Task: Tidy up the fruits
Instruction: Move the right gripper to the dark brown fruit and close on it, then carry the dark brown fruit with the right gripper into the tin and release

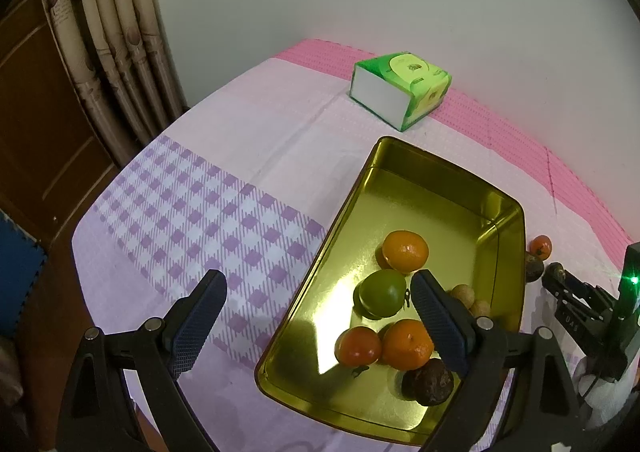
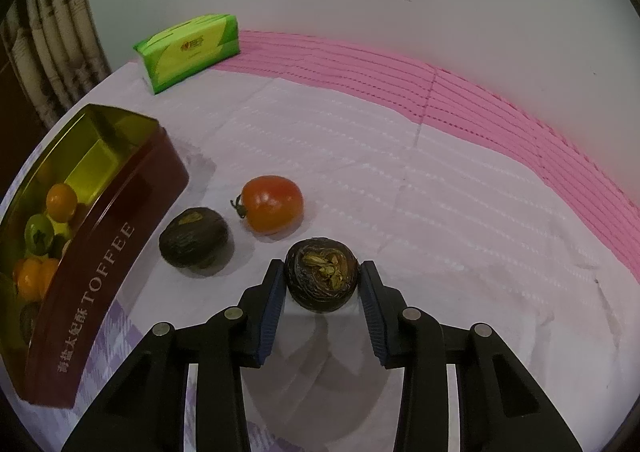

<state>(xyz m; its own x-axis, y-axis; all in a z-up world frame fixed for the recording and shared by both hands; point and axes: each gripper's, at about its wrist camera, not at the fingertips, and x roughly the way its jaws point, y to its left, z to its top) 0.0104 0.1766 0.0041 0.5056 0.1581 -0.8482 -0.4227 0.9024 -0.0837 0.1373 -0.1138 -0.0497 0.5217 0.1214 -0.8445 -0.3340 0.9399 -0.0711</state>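
A gold toffee tin (image 1: 404, 168) (image 2: 120, 212) lies on the tablecloth and holds two oranges (image 1: 405, 251), a green fruit (image 1: 380, 293), a red tomato (image 1: 357, 346), a dark fruit (image 1: 432, 382) and small brown fruits (image 1: 464, 294). My left gripper (image 1: 318, 318) is open above the tin's near left rim. My right gripper (image 2: 322, 274) is shut on a dark round fruit (image 2: 322, 278) right of the tin; it also shows in the left wrist view (image 1: 554, 276). Another dark fruit (image 2: 194, 238) and a red tomato (image 2: 274, 204) lie on the cloth beside it.
A green tissue pack (image 1: 400, 90) (image 2: 188, 52) lies at the back of the table near the wall. A pink mat (image 2: 480, 108) covers the table's far edge. Curtains (image 1: 116, 32) and a wooden door hang at the left.
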